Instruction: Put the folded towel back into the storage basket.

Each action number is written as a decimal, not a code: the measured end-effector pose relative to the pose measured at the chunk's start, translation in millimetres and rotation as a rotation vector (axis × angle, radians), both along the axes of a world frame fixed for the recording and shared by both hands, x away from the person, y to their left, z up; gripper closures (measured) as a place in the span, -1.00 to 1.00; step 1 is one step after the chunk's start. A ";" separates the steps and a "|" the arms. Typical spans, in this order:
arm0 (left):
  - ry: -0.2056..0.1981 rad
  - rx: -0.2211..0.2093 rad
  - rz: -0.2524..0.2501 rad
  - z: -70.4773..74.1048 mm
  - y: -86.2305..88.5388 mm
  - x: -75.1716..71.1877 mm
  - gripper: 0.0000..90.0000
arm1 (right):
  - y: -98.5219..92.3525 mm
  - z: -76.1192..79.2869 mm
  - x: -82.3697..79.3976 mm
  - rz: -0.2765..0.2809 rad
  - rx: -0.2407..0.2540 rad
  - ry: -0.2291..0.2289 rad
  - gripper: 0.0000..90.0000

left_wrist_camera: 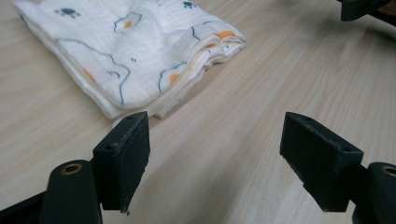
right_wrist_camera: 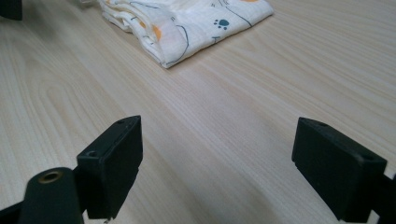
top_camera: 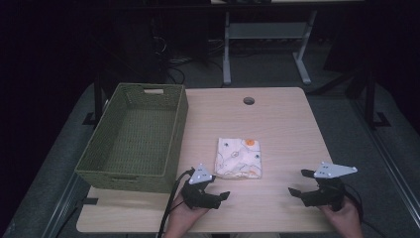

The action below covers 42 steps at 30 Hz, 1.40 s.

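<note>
Nearest me, both grippers sit low at my edge of the table (top_camera: 287,124), each in a hand: my left gripper (top_camera: 214,191) has its jaws spread wide with nothing between them, and my right gripper (top_camera: 300,183) is likewise gaping over bare wood. Just beyond the left one, a folded cloth (top_camera: 238,157) lies flat near the table's middle, cream with orange patches, dark outlines and small paw prints; its layered edge faces the left jaws, close but not touching. My right gripper is well apart from it. Left of the cloth stands a green woven basket (top_camera: 171,151) with handle slots, and I see nothing inside it.
</note>
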<state>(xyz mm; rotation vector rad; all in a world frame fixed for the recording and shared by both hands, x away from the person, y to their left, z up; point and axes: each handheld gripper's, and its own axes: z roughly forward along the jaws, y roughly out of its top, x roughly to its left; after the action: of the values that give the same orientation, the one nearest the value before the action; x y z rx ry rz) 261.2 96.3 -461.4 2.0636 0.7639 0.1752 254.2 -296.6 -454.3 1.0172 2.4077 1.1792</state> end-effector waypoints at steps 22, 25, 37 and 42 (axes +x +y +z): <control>-0.045 0.206 -0.100 34.1 -34.0 49.8 -0.40 | 1.3 1.3 3.1 0.000 0.005 -0.003 -0.64; -0.049 0.242 -0.121 37.9 -46.8 60.3 -0.40 | 2.1 1.1 3.1 0.004 0.008 -0.001 -0.64; -0.017 0.327 -0.156 35.5 -73.4 91.5 -0.36 | 4.3 0.7 3.1 0.011 0.004 0.002 -0.65; -0.013 0.369 -0.165 33.6 -80.7 104.2 -0.34 | 4.6 1.0 2.8 0.014 0.008 -0.001 -0.64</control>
<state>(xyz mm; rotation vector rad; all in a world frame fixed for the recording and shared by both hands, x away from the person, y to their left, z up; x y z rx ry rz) 365.4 15.6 -427.9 2.4607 0.5806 0.2507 257.0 -291.9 -453.3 1.0033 2.4149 1.1944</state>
